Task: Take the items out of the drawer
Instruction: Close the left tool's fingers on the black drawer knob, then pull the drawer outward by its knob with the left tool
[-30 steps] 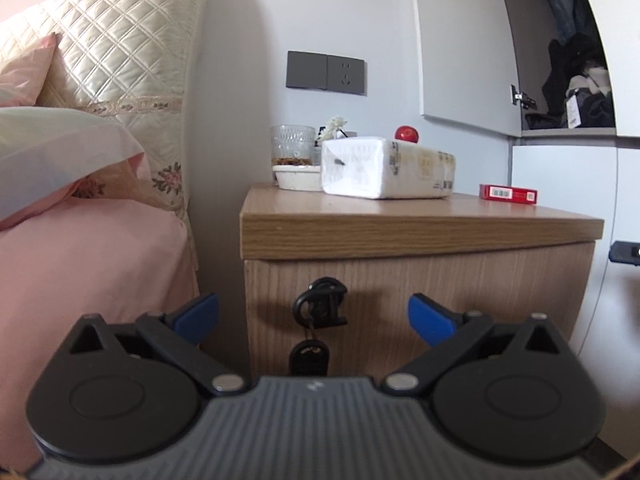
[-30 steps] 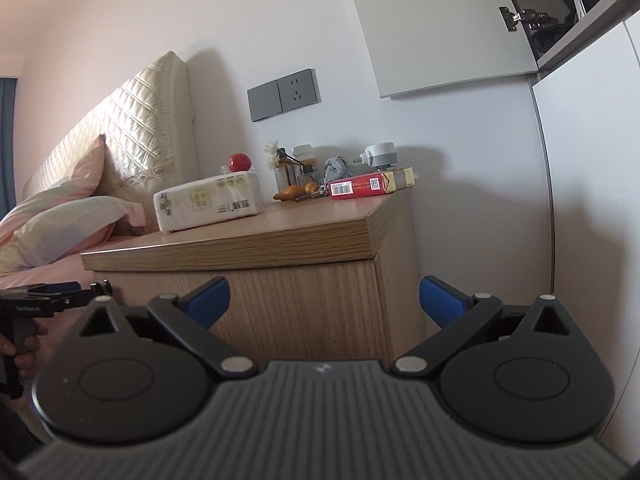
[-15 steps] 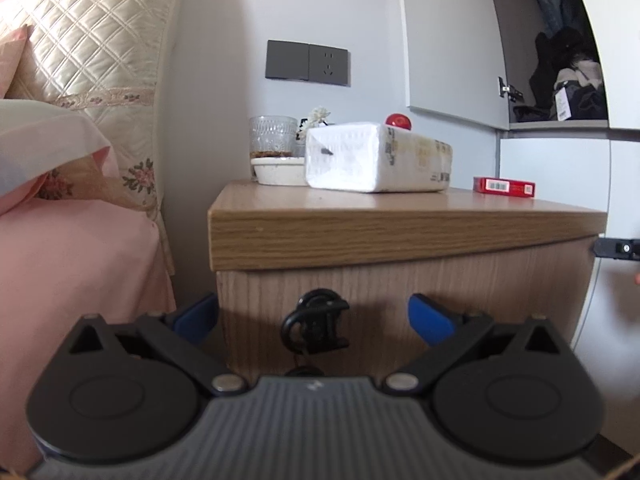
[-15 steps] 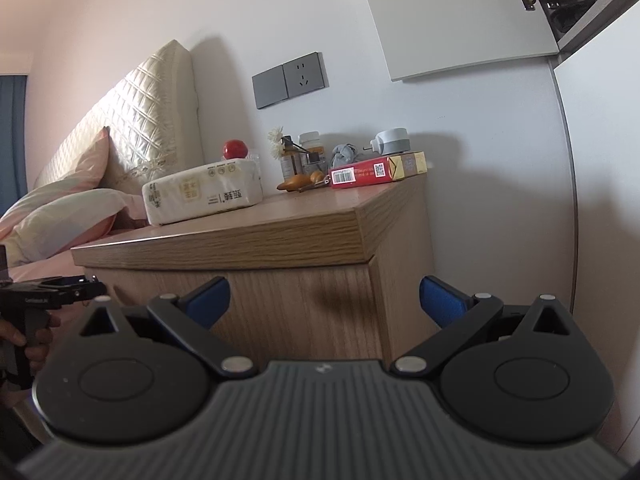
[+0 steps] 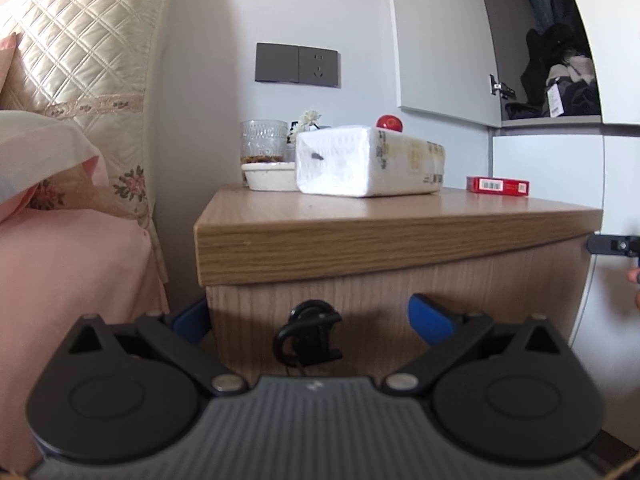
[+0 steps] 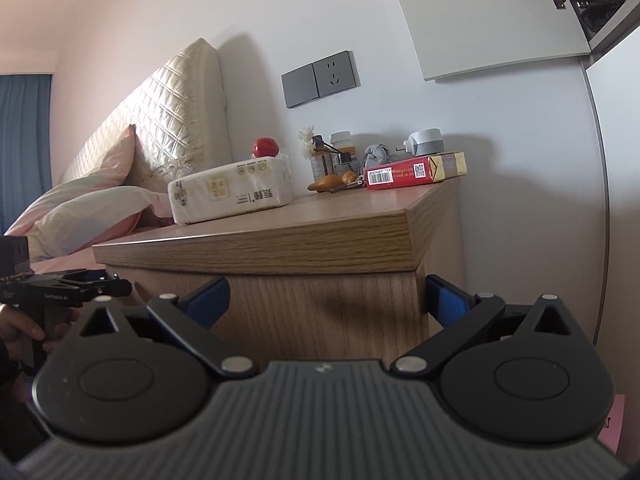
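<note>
Drawer shut, items unseen; both sets of jaws spread wide and empty.

Left gripper (image 5: 310, 314) lined up on black drawer handle (image 5: 307, 338) of nightstand (image 5: 392, 236); right gripper (image 6: 326, 298) straddling the cabinet's right corner. Risks: pads slipping off small handle, tissue pack (image 5: 370, 160) jolted on worktop, grippers colliding.

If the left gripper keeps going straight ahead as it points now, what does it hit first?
Most likely the black handle on the drawer front, which sits about centred between the open left gripper fingers; depth is unclear.
</note>
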Tool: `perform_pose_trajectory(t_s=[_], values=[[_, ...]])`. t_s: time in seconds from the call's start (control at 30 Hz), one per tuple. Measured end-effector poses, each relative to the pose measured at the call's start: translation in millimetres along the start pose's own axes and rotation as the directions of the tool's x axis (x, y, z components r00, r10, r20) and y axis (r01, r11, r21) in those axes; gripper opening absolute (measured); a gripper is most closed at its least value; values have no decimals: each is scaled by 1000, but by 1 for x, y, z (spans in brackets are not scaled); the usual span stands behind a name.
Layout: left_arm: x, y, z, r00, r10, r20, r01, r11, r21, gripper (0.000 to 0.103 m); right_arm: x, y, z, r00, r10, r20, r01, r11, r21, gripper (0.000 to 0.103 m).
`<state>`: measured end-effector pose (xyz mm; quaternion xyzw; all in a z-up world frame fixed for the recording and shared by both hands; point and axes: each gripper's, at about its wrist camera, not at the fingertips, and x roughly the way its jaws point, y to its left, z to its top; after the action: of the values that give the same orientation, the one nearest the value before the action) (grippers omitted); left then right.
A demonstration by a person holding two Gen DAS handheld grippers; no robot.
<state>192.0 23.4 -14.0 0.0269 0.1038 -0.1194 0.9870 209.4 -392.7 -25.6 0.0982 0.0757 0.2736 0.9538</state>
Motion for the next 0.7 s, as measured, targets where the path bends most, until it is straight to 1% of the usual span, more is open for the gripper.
perform_pose_trajectory(t_s=[0.1, 0.23, 0.37, 0.57, 0.7], values=[[0, 1, 1, 1000, -4, 2, 4, 1000, -9, 103, -3, -3, 1, 1000, 20, 5, -20, 1000, 13, 103], [2, 1, 0, 1000, -2, 2, 2, 1000, 3, 103, -5, -7, 2, 999, 44, 5, -44, 999, 20, 103], [3, 1, -1, 1000, -6, -1, 6, 1000, 12, 103, -6, -8, 2, 998, 55, -4, -55, 999, -2, 103], [1, 1, -1, 1000, -13, -2, 13, 1000, 10, 103, -8, -13, 3, 995, 98, -14, -98, 995, 3, 103], [-5, 0, -2, 1000, -18, 1, 18, 1000, 5, 103, -12, -12, 3, 992, 120, -25, -120, 993, -17, 103]])
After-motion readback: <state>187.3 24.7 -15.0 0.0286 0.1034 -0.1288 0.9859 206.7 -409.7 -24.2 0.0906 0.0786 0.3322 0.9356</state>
